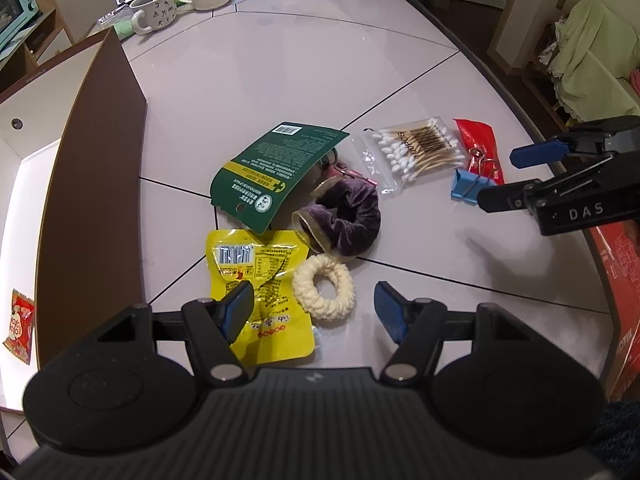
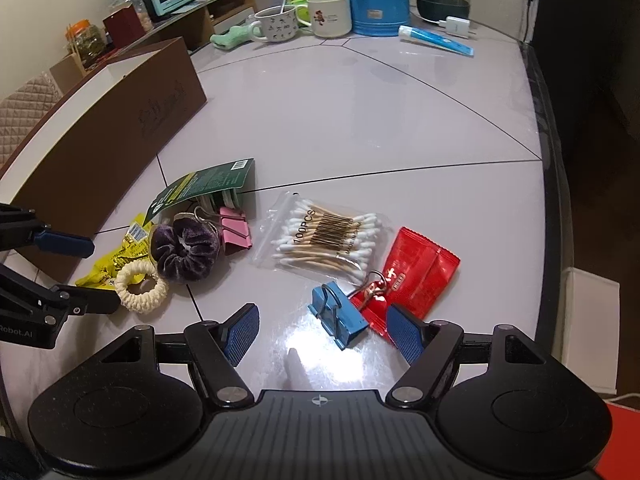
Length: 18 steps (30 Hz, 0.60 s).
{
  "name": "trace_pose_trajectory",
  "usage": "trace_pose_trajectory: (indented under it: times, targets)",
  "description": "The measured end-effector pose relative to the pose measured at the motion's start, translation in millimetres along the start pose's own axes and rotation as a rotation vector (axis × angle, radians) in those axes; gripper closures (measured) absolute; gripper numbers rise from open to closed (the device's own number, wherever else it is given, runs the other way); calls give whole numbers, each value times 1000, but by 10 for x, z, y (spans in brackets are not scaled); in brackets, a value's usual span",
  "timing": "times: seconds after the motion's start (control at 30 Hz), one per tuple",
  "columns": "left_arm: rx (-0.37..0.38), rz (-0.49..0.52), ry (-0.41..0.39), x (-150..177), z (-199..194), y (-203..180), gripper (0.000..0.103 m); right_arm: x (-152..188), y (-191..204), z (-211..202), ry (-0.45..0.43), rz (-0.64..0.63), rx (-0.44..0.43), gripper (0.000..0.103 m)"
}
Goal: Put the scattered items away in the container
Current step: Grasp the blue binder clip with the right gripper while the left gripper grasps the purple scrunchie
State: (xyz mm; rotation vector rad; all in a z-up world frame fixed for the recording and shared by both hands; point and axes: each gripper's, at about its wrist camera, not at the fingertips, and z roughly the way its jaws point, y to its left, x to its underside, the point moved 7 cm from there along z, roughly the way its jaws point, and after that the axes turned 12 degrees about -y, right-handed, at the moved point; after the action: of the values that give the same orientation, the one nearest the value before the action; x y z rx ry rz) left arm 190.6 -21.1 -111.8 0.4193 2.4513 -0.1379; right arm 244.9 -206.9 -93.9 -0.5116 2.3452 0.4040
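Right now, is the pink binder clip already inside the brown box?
No, the pink binder clip lies on the table beside the purple scrunchie, outside the brown box.

Grippers: 2, both spread, nothing held.
Left gripper (image 1: 314,312): blue-padded fingers (image 1: 236,314) wide apart, low over the desk (image 1: 280,80), angled forward. Right gripper (image 2: 322,334): fingers (image 2: 404,338) equally wide apart, empty, hovering low, to the right of the left one.
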Motion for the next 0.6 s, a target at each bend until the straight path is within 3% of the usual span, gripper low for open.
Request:
trace_pose_trajectory:
  times: [0.2,0.27,0.43,0.5,0.6]
  targets:
    - [-5,-10,3,-20,49,37,40,-12,29,105,2,-44,-4,29]
    - [-6,-13,2,-28,63,44,40,-10,33,145,7,-57,-12,59]
    - [-5,-18,-1,-51,99,40,40,33,30,214,24,-94,-6,63]
    - [0,-22,-5,-72,116,27,40,47,29,226,26,-104,-13,86]
    - [7,-27,-13,-104,141,8,40,60,32,223,23,-111,-29,98]
